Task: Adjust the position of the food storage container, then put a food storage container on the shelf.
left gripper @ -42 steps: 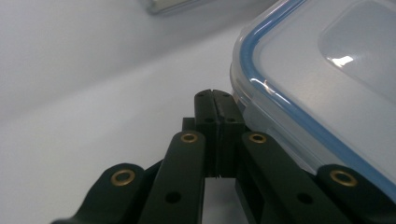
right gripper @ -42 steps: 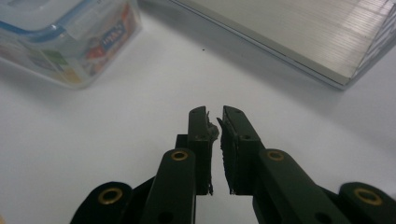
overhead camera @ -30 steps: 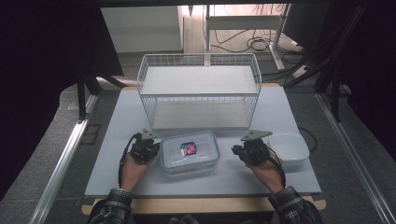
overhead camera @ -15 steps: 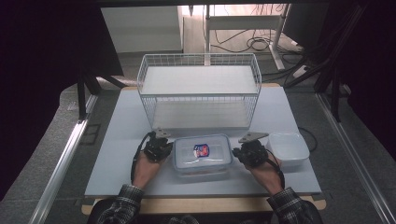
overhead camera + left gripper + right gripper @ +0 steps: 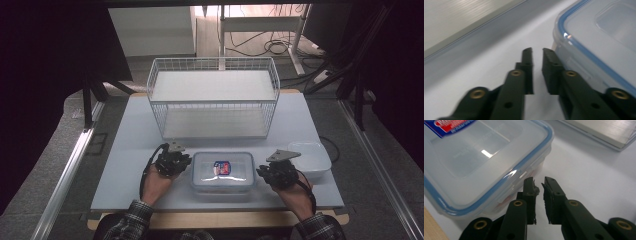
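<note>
The lidded clear container point(image 5: 223, 171) with the blue seal rests flat on the table point(image 5: 125, 150), close to the near edge and about midway between the table's left and right edges. Compared with a second ago it lies further toward the right, nearer the white bowl point(image 5: 311, 159) at the near right corner; both hands have travelled with it.

The jaws of both grippers have just been opening. The left gripper point(image 5: 537, 51) shows a narrow gap between its jaws with nothing in it; its right jaw lies against or just beside the container's left end wall. The right gripper point(image 5: 539, 181) is likewise slightly parted and empty, its tips just beside the container's right end, at the side latch.

Judgement: the container has probably been slid into position and is now being released; the next step probably concerns its latches or lid.

The wire basket point(image 5: 214, 97) stands beyond the container, toward the far edge.
</note>
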A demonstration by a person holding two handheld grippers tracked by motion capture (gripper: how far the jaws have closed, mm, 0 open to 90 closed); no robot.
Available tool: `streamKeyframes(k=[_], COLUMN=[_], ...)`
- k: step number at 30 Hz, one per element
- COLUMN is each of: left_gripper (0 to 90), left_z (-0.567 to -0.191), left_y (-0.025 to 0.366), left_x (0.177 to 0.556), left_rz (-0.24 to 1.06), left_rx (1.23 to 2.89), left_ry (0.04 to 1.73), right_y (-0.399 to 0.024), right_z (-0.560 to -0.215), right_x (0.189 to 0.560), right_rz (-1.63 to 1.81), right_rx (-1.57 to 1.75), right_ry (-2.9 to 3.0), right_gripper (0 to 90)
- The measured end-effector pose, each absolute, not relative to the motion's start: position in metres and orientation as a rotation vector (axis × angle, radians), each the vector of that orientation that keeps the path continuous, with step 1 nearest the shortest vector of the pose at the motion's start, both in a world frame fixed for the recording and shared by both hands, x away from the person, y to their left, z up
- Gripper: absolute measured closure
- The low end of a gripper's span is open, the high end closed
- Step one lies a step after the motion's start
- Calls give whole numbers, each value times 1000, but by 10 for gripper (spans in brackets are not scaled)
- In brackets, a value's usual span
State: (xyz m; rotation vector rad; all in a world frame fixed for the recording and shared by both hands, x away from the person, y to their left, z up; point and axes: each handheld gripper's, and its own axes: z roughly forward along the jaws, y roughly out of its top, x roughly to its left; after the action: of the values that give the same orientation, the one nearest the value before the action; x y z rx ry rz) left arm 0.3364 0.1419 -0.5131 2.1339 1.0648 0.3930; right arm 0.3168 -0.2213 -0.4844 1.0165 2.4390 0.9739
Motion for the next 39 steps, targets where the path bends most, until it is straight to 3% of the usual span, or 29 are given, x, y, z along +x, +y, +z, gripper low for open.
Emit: streamKeyframes(k=[1, 2, 11, 24, 30, 34, 39], left_gripper=[725, 642, 282, 86, 62, 37, 57], left_z=[-512, -512, -508, -506, -506, -507, -501], left_y=[145, 147, 173, 178, 180, 180, 175], left_x=[334, 331, 302, 295, 295, 297, 298], left_rz=[397, 403, 377, 370, 339, 354, 261], left_rx=[2131, 2129, 2069, 2032, 2015, 2004, 2010], left_ry=[1069, 1077, 1080, 1054, 1006, 981, 985], right_y=[-221, -224, -233, -238, -240, -239, -236], right_z=[-484, -483, -481, -477, -476, -474, -471], right_x=[317, 316, 304, 304, 306, 307, 310], right_rz=[974, 981, 966, 1055, 1088, 1147, 1213], right_rx=[1016, 1023, 993, 974, 973, 966, 1001], right_ry=[2439, 2424, 2393, 2403, 2380, 2388, 2415], right_gripper=[761, 717, 479, 226, 97, 77, 74])
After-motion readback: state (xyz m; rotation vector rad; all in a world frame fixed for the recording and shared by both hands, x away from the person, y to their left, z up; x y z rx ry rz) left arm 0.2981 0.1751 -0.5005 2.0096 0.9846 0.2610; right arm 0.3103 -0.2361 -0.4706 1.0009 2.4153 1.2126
